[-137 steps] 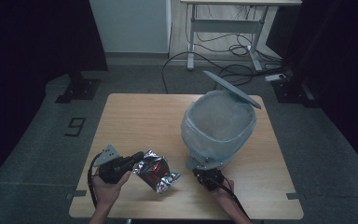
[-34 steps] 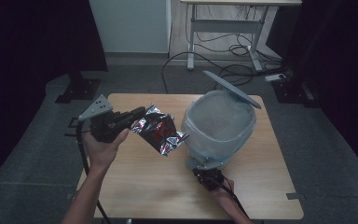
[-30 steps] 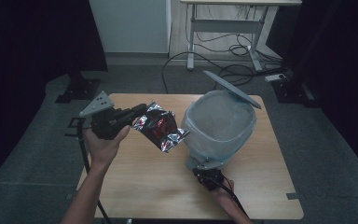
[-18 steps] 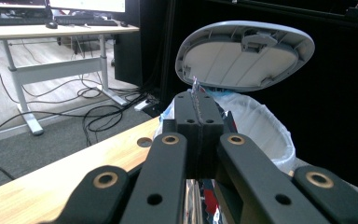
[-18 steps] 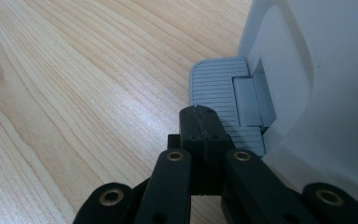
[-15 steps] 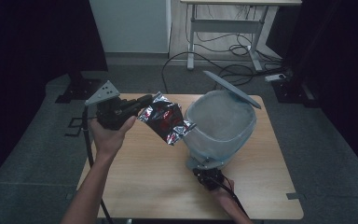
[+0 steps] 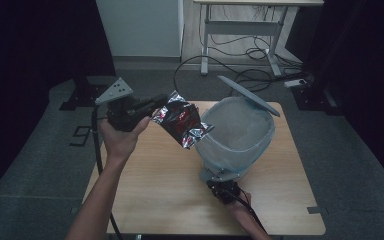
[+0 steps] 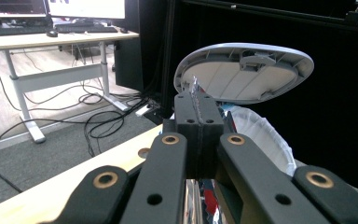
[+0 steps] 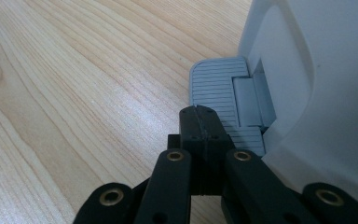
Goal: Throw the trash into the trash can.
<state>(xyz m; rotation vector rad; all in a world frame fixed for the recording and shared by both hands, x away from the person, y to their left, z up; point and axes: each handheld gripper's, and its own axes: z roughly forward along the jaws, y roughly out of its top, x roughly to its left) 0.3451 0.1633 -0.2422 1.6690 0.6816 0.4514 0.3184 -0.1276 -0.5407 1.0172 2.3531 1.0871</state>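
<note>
A crinkled silver-and-red foil bag (image 7: 182, 122) hangs in the air at the left rim of the grey pedal bin (image 7: 240, 132). My left gripper (image 7: 162, 102) is shut on the bag's top edge. In the left gripper view the foil edge (image 8: 195, 86) pokes out between the closed jaws of the gripper (image 8: 198, 100), with the raised lid (image 8: 247, 70) and white liner (image 8: 261, 135) just beyond. The bin's lid (image 7: 250, 95) stands open. My right gripper (image 9: 198, 112) is shut, its tips resting on the ribbed grey pedal (image 9: 219, 84) at the bin's foot (image 7: 220, 182).
The bin stands on the right half of a wooden table (image 7: 160, 190). Beyond the table are a white desk frame (image 7: 240, 35) and loose cables (image 7: 250, 52) on the floor. Dark curtains close in both sides.
My left hand has lifted the foil bag from near the table's front edge, up and to the right, to the bin's rim. The right gripper has stayed on the pedal, lid open.
</note>
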